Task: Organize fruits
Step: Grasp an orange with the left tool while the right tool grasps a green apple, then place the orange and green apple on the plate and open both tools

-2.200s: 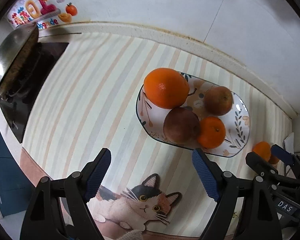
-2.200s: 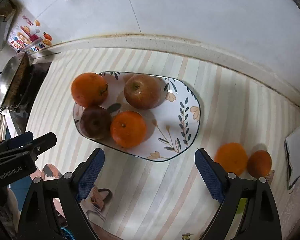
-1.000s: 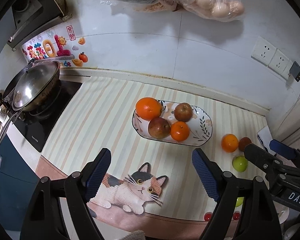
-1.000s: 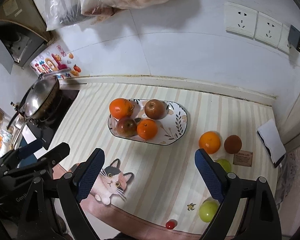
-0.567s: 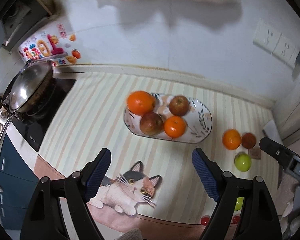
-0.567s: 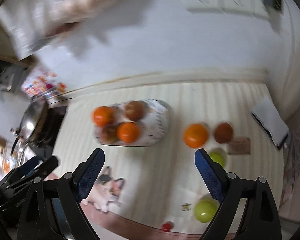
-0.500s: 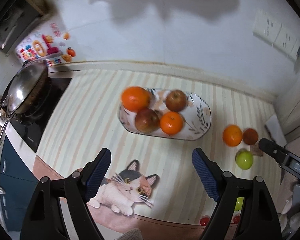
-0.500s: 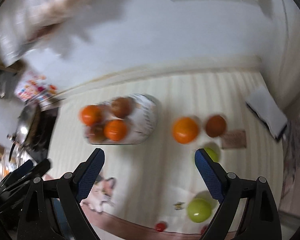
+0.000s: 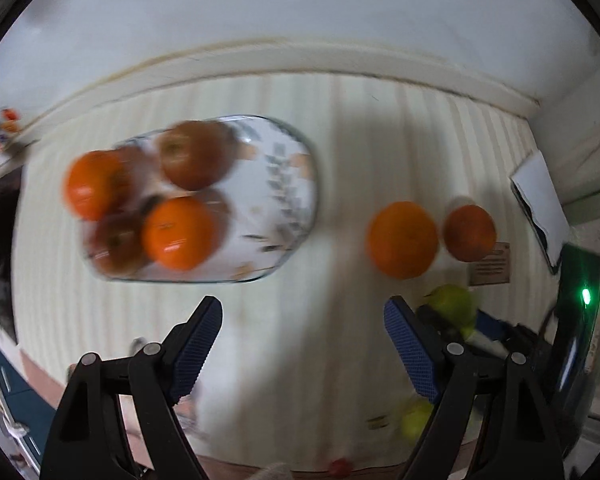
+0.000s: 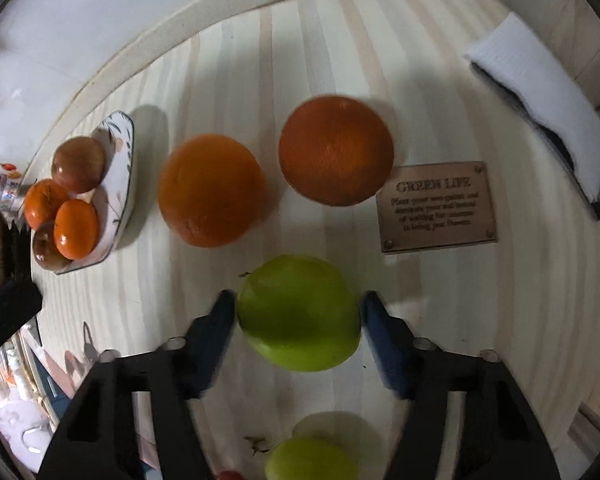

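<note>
My right gripper (image 10: 298, 316) has its blue pads on both sides of a green apple (image 10: 298, 312) that rests on the striped mat; they touch or nearly touch it. Beyond it lie an orange (image 10: 210, 190) and a darker orange (image 10: 336, 150). A second green apple (image 10: 310, 460) lies nearer, between the gripper's arms. The floral plate (image 9: 276, 184) holds two oranges and two brownish apples. My left gripper (image 9: 302, 336) is open and empty, above the mat in front of the plate. The right gripper on the green apple (image 9: 454, 306) also shows in the left wrist view.
A small brown "Green Life" plaque (image 10: 436, 206) lies right of the fruits. A white folded cloth (image 10: 540, 88) lies at the far right near the wall. A small red fruit (image 9: 340, 466) sits at the mat's front edge. The stove is at the far left.
The right gripper has dropped down and right from high above the counter and narrowed around the green apple. The left gripper has moved lower and to the right; the plate now sits left.
</note>
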The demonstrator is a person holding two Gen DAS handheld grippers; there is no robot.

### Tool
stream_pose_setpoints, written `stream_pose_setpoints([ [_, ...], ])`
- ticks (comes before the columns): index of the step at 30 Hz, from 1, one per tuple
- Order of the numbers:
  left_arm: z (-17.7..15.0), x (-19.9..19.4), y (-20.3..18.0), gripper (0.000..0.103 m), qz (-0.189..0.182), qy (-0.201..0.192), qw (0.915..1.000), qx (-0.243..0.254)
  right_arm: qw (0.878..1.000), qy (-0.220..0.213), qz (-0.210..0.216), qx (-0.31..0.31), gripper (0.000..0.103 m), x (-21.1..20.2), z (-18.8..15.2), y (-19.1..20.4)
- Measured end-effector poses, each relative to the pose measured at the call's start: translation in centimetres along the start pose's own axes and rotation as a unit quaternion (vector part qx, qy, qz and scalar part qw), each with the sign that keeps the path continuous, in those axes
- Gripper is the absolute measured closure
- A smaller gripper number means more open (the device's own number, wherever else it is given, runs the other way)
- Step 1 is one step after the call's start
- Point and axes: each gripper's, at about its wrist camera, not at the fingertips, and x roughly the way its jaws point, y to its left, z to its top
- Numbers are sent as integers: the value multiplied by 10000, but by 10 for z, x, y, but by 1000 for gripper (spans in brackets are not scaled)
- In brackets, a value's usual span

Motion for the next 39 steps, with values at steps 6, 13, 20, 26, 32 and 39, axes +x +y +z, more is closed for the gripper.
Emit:
stream_pose_setpoints([
  [6, 31, 42, -41, 20, -494, 512, 9972, 241, 9996, -86, -180, 194, 39, -16, -4, -28],
  [13, 48, 78, -80, 24, -614, 757, 9939, 510, 9990, -29, -287, 333, 39, -15, 1, -49],
  [20, 34, 73, -70, 40, -377, 516, 9965, 546, 9995, 48, -210, 216, 39, -15, 5, -38],
  [26, -12, 61, -22, 40, -298, 529, 9978, 272, 9995, 185, -42, -251, 39, -11, 1, -5],
  [32, -55, 48, 29, 40, -197, 490, 9984, -176, 9972, 344, 10, -658, 39, -1, -6, 31],
  [39, -60, 19, 53, 40, -282, 38, 9978, -607, 9952, 365, 462, -783, 39, -10, 14, 73],
])
